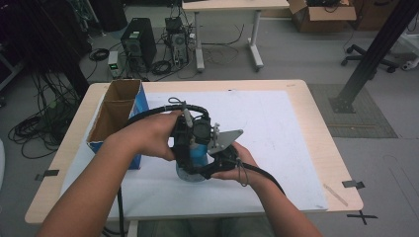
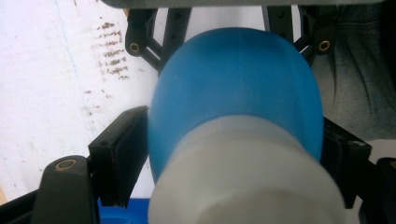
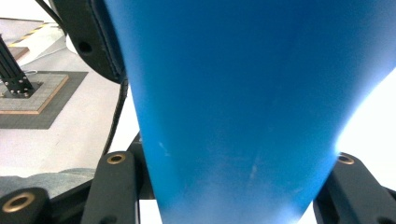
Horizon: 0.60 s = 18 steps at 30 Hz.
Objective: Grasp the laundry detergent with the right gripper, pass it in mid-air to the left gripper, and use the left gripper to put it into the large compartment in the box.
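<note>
A blue bottle point(image 1: 196, 157) with a white cap point(image 2: 243, 177) stands upright over the white sheet point(image 1: 276, 133) at the table's middle. My right gripper point(image 1: 213, 164) is shut on its lower body from the right; in the right gripper view the blue body point(image 3: 243, 93) sits between the jaws of that gripper point(image 3: 233, 196). My left gripper point(image 1: 191, 139) comes down from above over the top. In the left gripper view its pads point(image 2: 122, 151) sit against both sides of the blue shoulder point(image 2: 233, 88), just behind the cap, with the left gripper point(image 2: 233, 154) closed on it.
An open cardboard box with a blue side point(image 1: 116, 111) stands at the table's left edge, close to my left forearm. Black cables trail from both grippers. Beyond the table are computer towers point(image 1: 138, 42) and another table's legs point(image 1: 254, 44) on the floor.
</note>
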Available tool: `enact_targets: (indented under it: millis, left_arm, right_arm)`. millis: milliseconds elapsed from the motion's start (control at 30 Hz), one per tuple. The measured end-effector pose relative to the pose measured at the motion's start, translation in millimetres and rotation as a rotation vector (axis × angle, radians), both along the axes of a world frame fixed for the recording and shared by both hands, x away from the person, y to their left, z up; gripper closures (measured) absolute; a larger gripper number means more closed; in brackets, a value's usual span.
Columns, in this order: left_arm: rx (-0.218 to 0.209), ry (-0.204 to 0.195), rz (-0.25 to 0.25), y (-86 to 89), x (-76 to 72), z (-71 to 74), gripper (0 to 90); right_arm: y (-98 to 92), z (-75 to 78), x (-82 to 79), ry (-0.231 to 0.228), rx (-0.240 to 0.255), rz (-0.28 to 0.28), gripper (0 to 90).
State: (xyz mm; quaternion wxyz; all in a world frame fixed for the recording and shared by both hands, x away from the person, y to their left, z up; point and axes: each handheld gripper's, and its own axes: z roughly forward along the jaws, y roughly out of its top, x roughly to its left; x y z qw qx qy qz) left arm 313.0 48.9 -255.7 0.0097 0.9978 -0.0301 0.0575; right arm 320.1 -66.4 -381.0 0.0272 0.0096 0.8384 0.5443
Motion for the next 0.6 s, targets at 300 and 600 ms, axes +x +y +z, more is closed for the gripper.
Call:
enact_targets:
  millis: [300, 600]
  left_arm:
    - [0.006, -0.003, -0.016, -0.5, -0.6, -0.8, 30.6]
    - [0.012, 0.020, 0.008, 0.9, 0.5, 0.0, 37.9]
  right_arm:
    - [0.1, 0.2, -0.2, 0.002, 0.008, -0.003, 45.4]
    - [1.6, 1.8, -1.4, 0.000, 0.006, -0.003, 45.4]
